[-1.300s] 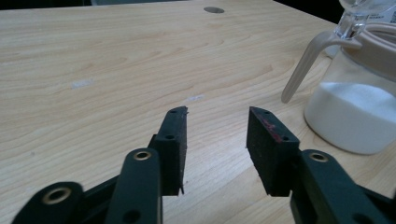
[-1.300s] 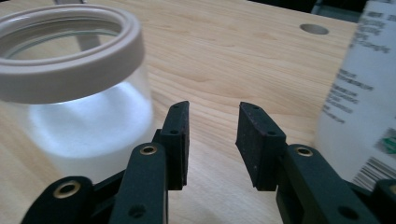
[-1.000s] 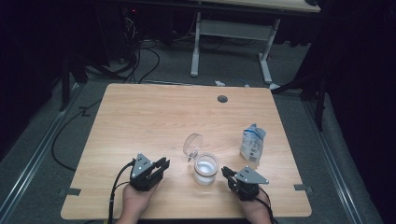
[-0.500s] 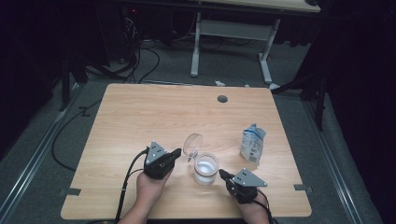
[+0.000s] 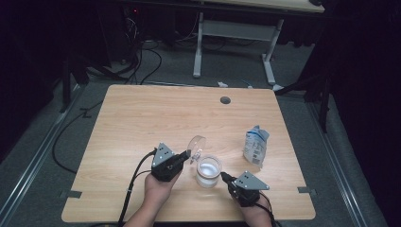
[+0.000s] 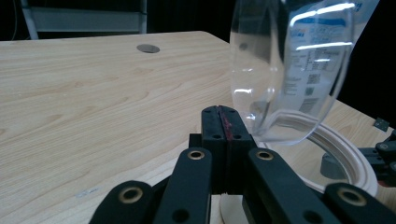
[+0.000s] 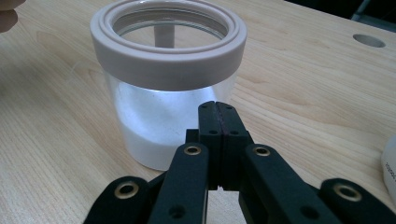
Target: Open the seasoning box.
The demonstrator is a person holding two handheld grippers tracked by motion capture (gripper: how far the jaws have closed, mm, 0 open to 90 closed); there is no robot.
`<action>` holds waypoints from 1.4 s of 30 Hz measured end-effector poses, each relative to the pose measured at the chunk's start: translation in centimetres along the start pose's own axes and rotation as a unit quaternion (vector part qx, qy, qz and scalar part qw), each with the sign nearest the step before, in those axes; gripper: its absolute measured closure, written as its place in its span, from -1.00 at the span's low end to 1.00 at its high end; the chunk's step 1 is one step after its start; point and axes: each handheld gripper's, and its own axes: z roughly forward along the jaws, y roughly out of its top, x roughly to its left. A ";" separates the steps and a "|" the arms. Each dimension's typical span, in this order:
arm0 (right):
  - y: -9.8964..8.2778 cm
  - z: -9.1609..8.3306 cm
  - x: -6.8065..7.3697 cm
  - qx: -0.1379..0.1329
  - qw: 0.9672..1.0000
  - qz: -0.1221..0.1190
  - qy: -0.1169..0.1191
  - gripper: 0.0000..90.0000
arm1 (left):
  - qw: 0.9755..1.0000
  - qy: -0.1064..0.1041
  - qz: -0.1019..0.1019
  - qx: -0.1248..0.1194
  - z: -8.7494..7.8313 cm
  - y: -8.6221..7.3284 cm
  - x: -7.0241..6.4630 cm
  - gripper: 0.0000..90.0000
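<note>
A person at a light wooden table (image 5: 142, 118) works two black hand-held grippers around a clear jar (image 5: 208, 171) partly filled with white powder. The left gripper (image 5: 185, 155) has its jaws pressed flat together with nothing between them; its tips sit just beside the lower edge of the jar's clear domed lid (image 5: 196, 147), which stands tipped open on the far side of the jar's mouth. Whether the tips actually touch the lid cannot be told. In the left gripper view, the lid (image 6: 292, 70) rises just ahead and to the right of the closed jaws, with the jar's pale rim (image 6: 345, 154) lying beyond it.

The right gripper (image 5: 226, 178) is likewise fully closed and empty, its tips just short of the jar's near side. In the right gripper view, the jar (image 7: 168, 84) stands directly ahead of the jaws, upright, its wide beige collar uncovered. A white printed pouch (image 5: 256, 145) stands farther off, beyond the right gripper.
</note>
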 end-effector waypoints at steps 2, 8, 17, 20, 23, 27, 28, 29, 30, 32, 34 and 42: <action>0.0 0.0 0.0 0.000 1.000 0.000 0.000 1.00 | 1.000 -0.003 0.001 0.000 0.0 0.0 -0.2 1.00; 0.0 0.0 0.1 0.002 1.000 -0.002 -0.002 1.00 | 1.000 -0.008 0.010 0.001 0.0 -0.1 -0.7 1.00; 0.0 0.0 0.1 0.003 1.000 -0.003 -0.002 1.00 | 1.000 0.000 0.015 0.008 -0.6 -0.9 -0.3 0.98; 0.0 0.0 0.1 0.002 1.000 -0.002 -0.001 1.00 | 1.000 0.008 0.018 0.019 -1.2 -1.5 0.2 0.92; 0.0 -0.1 0.2 0.002 1.000 -0.003 -0.003 1.00 | 0.999 0.024 0.029 0.033 -2.3 -2.4 1.1 0.86; 0.0 -0.1 0.3 0.002 1.000 0.000 -0.002 0.99 | 0.997 0.051 0.042 0.043 -4.6 -4.3 2.5 0.71; 0.1 -0.2 0.2 -0.001 1.000 -0.001 -0.004 0.99 | 0.997 0.058 0.039 0.043 -5.2 -4.8 2.9 0.70; 0.1 -0.2 0.2 -0.001 1.000 -0.001 -0.004 0.99 | 0.997 0.058 0.039 0.043 -5.2 -4.8 2.9 0.68; 0.3 -0.5 0.0 -0.007 1.000 0.004 -0.014 0.99 | 0.996 0.065 0.032 0.043 -5.7 -5.3 3.4 0.65; 0.6 -0.6 -0.2 -0.012 1.000 0.008 -0.016 0.99 | 0.996 0.077 0.027 0.045 -6.4 -5.5 4.2 0.59; 0.9 -0.6 -0.3 -0.019 1.000 0.008 -0.017 0.99 | 0.996 0.079 0.016 0.037 -6.8 -5.3 4.6 0.54; 1.1 -0.4 0.1 -0.018 1.000 0.004 -0.018 1.00 | 0.996 0.085 0.007 0.034 -7.1 -5.4 5.3 0.51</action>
